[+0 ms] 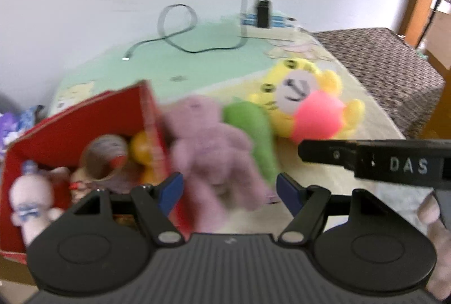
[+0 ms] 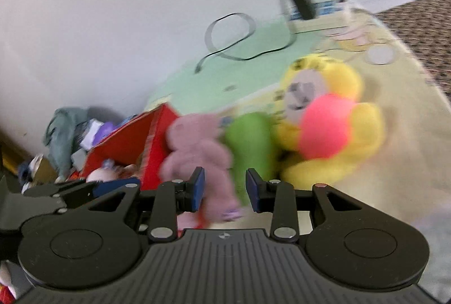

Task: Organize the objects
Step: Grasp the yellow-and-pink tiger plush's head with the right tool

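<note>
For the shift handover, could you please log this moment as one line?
stage: approaching toys | target: pink plush between open left gripper fingers | right gripper: open, empty | red box: partly filled | blur: heavy

The box [image 1: 73, 123] was red, the teddy bear [image 1: 214, 146] mauve, the plush tiger [image 1: 307, 98] yellow with black stripes and a pink ball [image 1: 318, 115].

a bed [image 1: 214, 67] in a green-and-cream sheet carries a red box [image 1: 73, 123], 3 plush toys [image 1: 214, 152] and a black cable [image 1: 180, 30].
</note>
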`<move>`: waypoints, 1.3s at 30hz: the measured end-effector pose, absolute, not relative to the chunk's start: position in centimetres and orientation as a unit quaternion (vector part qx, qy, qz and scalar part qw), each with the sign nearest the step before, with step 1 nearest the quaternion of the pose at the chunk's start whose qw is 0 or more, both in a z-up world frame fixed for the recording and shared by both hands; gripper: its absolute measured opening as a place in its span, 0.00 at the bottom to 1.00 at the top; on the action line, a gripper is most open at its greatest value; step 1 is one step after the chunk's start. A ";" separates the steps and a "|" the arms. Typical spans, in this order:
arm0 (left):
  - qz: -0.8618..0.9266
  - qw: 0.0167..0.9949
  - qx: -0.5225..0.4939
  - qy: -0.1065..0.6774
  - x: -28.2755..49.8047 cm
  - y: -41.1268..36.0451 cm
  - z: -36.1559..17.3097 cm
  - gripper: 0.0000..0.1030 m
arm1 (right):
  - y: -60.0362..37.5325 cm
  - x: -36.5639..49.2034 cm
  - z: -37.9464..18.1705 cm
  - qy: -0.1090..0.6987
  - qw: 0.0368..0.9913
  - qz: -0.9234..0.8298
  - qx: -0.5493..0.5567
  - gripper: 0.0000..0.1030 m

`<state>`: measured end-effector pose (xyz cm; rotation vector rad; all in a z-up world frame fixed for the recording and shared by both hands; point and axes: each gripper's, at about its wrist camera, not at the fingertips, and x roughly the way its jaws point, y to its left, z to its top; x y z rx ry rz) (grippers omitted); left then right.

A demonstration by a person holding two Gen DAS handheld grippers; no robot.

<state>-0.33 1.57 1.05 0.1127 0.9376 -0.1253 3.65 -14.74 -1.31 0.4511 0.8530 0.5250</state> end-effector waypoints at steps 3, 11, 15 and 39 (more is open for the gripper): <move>-0.092 0.882 0.037 0.461 0.6 -0.5 0.1 0.73 | -17.5 4.4 -2.0 0.405 0.858 0.223 0.221 0.35; -0.143 0.855 -0.032 0.497 3.8 -4.4 -2.9 0.73 | -23.3 7.4 -3.8 0.410 0.864 0.161 0.243 0.42; -0.148 0.845 -0.048 0.511 5.3 -5.4 -4.1 0.73 | -24.4 9.6 -4.9 0.414 0.862 0.153 0.250 0.44; -0.167 0.809 -0.063 0.560 11.0 -6.9 -8.4 0.71 | -23.4 17.2 -12.1 0.485 0.747 0.259 0.373 0.51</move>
